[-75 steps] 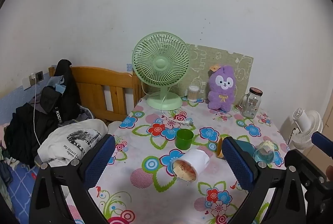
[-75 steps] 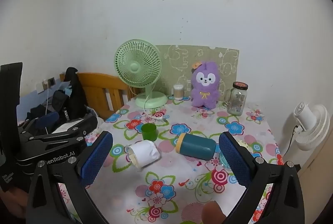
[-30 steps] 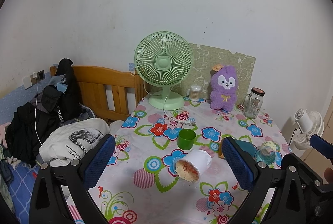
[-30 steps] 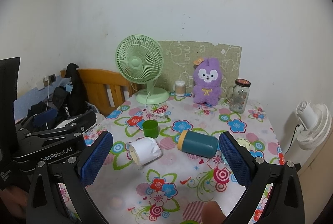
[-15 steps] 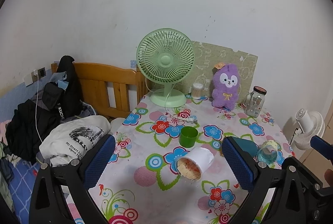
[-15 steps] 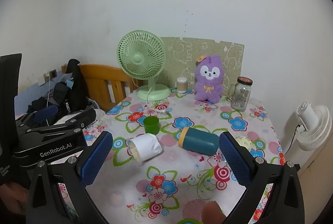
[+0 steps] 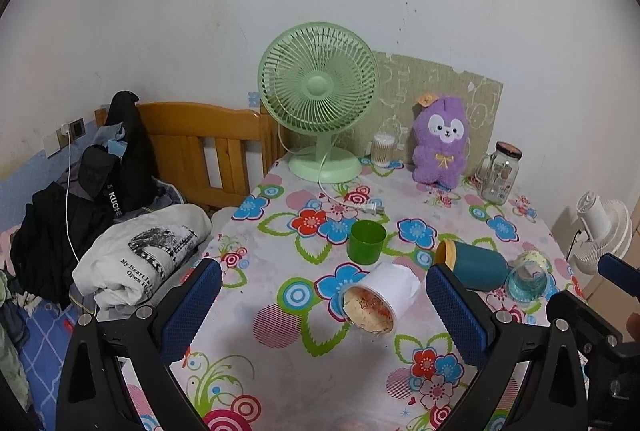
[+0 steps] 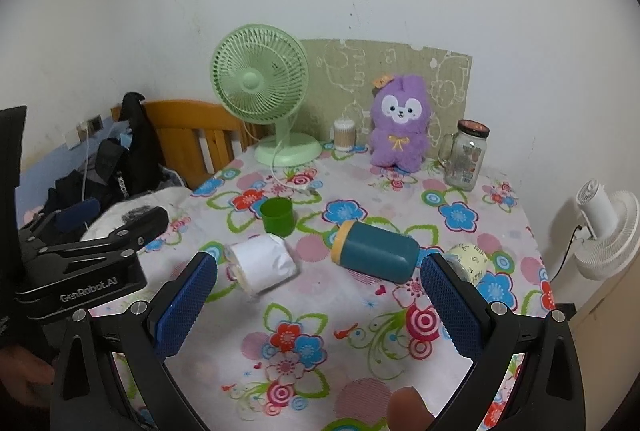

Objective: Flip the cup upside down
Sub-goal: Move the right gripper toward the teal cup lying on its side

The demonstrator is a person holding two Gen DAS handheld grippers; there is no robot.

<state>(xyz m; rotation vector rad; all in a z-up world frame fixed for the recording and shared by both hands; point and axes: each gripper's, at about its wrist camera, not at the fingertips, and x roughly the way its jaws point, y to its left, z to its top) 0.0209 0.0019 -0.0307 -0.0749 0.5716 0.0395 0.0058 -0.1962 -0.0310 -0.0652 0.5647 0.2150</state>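
Observation:
A white paper cup (image 7: 380, 297) lies on its side on the flowered tablecloth, its mouth toward me; it also shows in the right wrist view (image 8: 262, 268). A teal cup with a yellow rim (image 8: 374, 251) lies on its side to its right, also in the left wrist view (image 7: 470, 263). A small green cup (image 7: 366, 241) stands upright behind them, also in the right wrist view (image 8: 277, 215). My left gripper (image 7: 324, 311) is open and empty, above and short of the white cup. My right gripper (image 8: 318, 305) is open and empty, short of the teal cup.
A green desk fan (image 7: 318, 99), a purple plush toy (image 7: 440, 145), a cotton-swab pot (image 7: 382, 150) and a glass jar (image 7: 500, 173) stand along the far edge. A clear glass (image 7: 526, 277) lies right of the teal cup. Clothes (image 7: 140, 255) are piled on the left; a white fan (image 8: 604, 231) stands on the right.
Both grippers have moved slowly forward toward the table; the cups look larger and nearer. Both stay open. Nothing on the table has moved.

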